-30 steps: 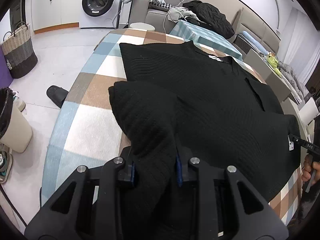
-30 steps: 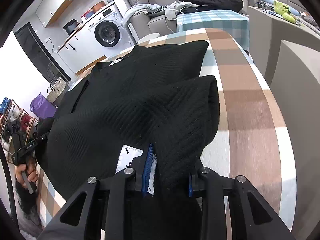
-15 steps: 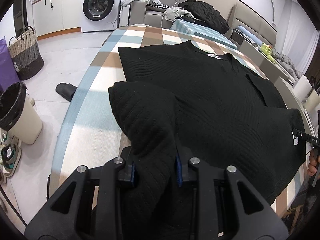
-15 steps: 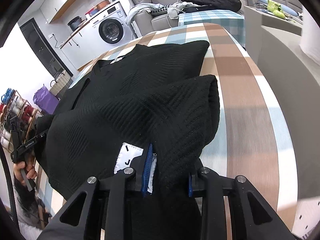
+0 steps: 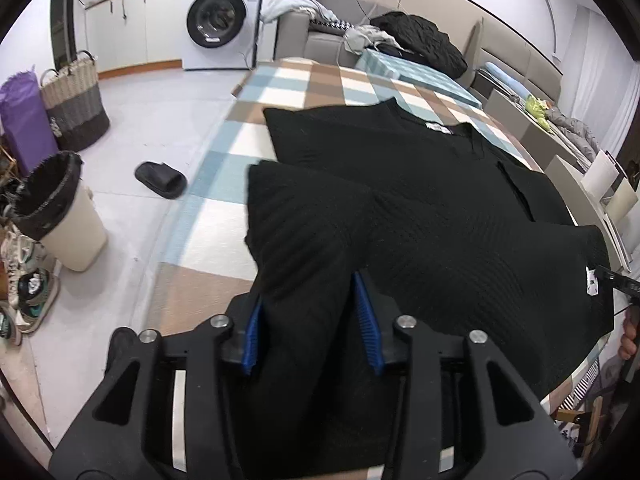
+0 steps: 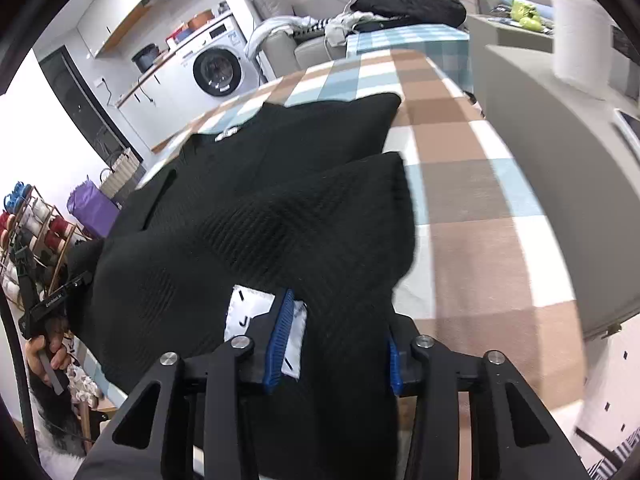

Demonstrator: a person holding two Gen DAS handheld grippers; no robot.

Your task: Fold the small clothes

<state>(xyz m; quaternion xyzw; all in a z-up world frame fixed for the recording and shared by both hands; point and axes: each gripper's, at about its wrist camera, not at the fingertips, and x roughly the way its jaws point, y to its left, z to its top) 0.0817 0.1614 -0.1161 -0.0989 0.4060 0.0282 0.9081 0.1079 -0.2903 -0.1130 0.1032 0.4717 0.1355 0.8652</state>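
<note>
The black sweater (image 5: pixel 460 216) lies ahead of both tools on the checked surface (image 5: pixel 224 236), its hem folded toward the collar. The left tool (image 5: pixel 308 320) and right tool (image 6: pixel 336 340) have just been opening, each with a hem corner loose between the pads.

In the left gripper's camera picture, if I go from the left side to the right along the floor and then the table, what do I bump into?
Purple bag → woven basket → bin with black liner → black slipper → checked tablecloth → black sweater.
</note>
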